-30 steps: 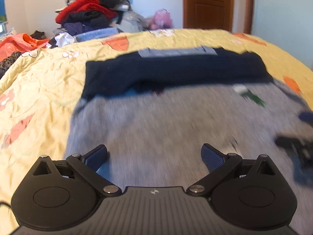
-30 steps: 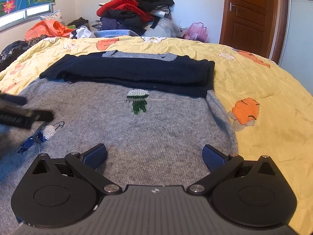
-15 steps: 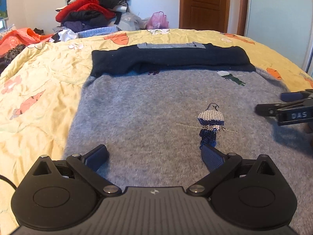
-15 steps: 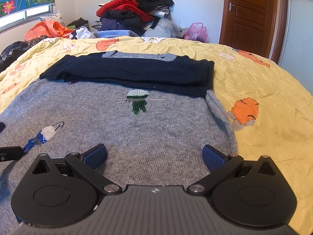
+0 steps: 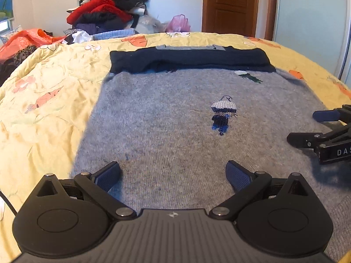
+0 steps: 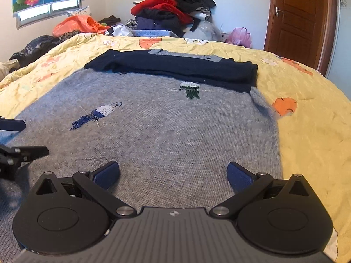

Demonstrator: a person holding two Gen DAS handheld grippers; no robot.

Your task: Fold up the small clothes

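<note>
Right claw (image 6: pixel 173 173) now nearer left claw (image 5: pixel 173 174), both spread wide over grey sweater (image 5: pixel 175 135).

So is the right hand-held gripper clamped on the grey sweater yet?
No, the right hand-held gripper is open above the grey sweater, nothing between its fingers.

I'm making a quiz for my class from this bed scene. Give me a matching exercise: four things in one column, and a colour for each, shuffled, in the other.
Things:
1. sweater
2. folded sleeves
3. bedspread
4. door

Colours:
A. brown
B. grey
C. yellow with orange shapes
D. dark navy

Pairs: 1-B, 2-D, 3-C, 4-A
</note>
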